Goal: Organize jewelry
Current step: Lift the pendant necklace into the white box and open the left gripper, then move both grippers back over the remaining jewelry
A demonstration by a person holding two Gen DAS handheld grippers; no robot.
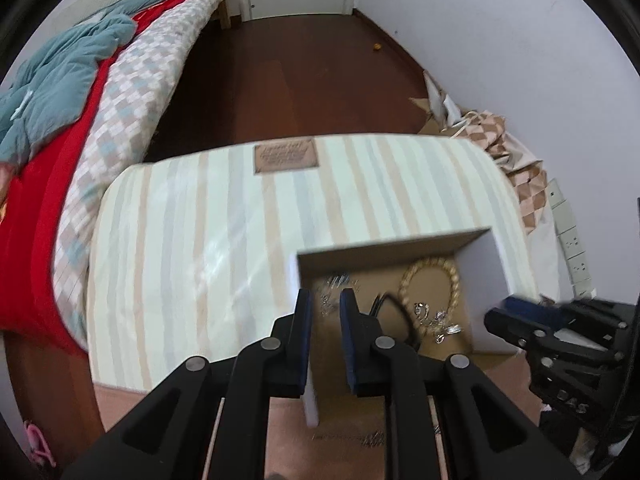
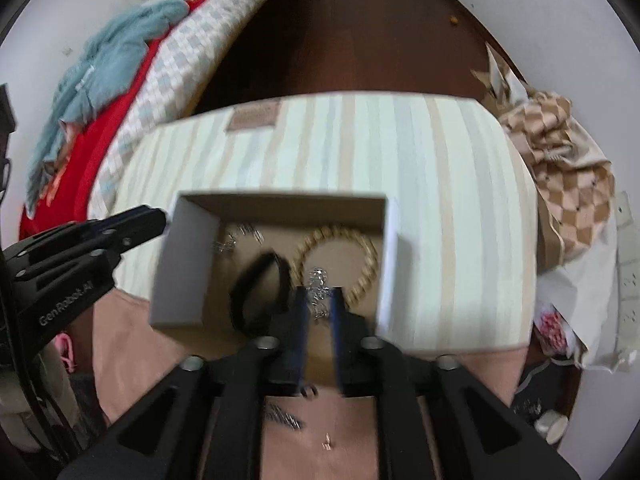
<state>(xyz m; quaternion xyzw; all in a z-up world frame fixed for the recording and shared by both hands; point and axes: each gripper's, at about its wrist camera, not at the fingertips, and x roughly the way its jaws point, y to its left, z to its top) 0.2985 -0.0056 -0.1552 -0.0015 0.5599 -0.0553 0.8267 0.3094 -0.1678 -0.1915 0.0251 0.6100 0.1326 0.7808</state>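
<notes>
Jewelry box [image 2: 188, 256] sat just below your grippers, left gripper [image 1: 326, 300] slightly parted over its left wall, right gripper [image 2: 319, 300] slightly parted above the silver chain [image 2: 318, 280], gold necklace [image 2: 360, 256] beside.

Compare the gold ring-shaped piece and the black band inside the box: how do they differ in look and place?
The gold ring-shaped piece is pale gold and beaded or twisted; the black band is dark and smooth. The gold piece forms a rounder loop, the black band a narrower oval. The gold piece lies nearer the box's right wall, the black band more to the left. Both lie flat on the box floor.
</notes>
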